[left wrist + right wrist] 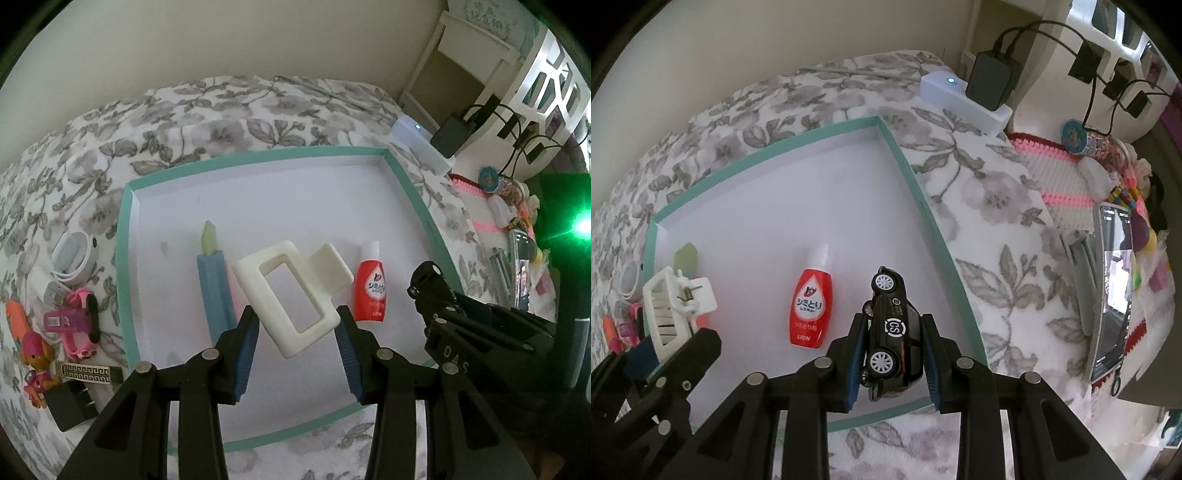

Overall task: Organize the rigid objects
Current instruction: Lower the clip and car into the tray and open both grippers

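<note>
A white hair claw clip [291, 295] hangs tilted over the teal-rimmed white tray [125, 258], and my left gripper [297, 314] is shut on its lower end. On the tray floor lie a blue stick with a pale green tip [216, 291] and a small red bottle [370, 291]. In the right wrist view my right gripper [894, 319] is shut on a black toy car [892, 332], held nose-up above the tray's [938, 229] near right corner. The red bottle [810, 306] lies just left of the car. The clip [670, 306] shows at the left edge.
Left of the tray on the floral bedspread [221, 110] lie a coiled white cable [74, 254], pink toys [79, 325], a dog figure [35, 354] and a black plug [72, 406]. Right of it are a white power strip [964, 99], a knitted mat [1060, 177] and a phone [1112, 291].
</note>
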Demonstrator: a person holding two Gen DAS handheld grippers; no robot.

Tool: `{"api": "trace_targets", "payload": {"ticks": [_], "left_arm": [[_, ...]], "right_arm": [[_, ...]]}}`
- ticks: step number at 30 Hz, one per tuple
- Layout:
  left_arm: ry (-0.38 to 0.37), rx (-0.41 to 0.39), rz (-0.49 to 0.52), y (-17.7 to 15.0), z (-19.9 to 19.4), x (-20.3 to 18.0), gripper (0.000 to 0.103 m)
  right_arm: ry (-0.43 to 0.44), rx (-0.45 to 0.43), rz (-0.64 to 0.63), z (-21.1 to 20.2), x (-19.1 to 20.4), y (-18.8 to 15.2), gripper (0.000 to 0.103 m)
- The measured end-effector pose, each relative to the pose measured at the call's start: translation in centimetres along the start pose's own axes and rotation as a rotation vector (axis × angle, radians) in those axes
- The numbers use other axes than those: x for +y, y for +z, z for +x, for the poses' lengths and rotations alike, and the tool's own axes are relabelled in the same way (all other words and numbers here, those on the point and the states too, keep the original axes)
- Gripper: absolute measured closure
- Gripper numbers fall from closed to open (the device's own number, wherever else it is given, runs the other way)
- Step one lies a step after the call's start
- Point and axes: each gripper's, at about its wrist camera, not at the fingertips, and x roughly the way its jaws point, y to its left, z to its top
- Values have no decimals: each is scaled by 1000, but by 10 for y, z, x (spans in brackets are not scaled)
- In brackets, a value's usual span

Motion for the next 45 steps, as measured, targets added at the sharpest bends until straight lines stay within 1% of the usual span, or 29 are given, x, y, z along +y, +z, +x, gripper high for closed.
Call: {"api": "trace_targets", "payload": {"ticks": [14,17,18,20,24,28,31,33,37,40,41,43,45], "left_arm": [[24,47,14,-7,14,-3,59],[30,48,11,-7,14,-3,56],[34,50,9,-7,14,-3,53],[35,50,6,-6,14,-3,50],[38,46,1,-5,11,-3,49],[37,34,-2,-3,4,-3,49],[28,12,-7,-1,-5,-3,49],[29,-1,-11,0,-11,-3,47],[45,-22,-14,2,-18,-4,46],[59,-32,-23,3,-22,0,46],[65,-35,-27,3,-23,1,46],[84,-43,-42,4,-26,7,46],[106,-51,-67,5,-28,15,45]], "right_arm": [[6,37,-11,11,1,-4,72],[7,38,-14,12,1,-3,72],[8,37,-15,12,1,-3,72],[11,36,-14,12,1,-3,70],[6,30,-14,10,0,-2,65],[3,24,-20,5,0,-2,61],[-4,-11,-30,-9,1,0,57],[-6,-39,-32,-19,1,1,55],[-2,-81,-35,-35,2,3,55],[0,-91,-41,-39,3,3,54],[3,-93,-41,-40,4,3,52],[10,-99,-36,-41,2,4,40],[6,-106,-32,-43,2,3,39]]}}
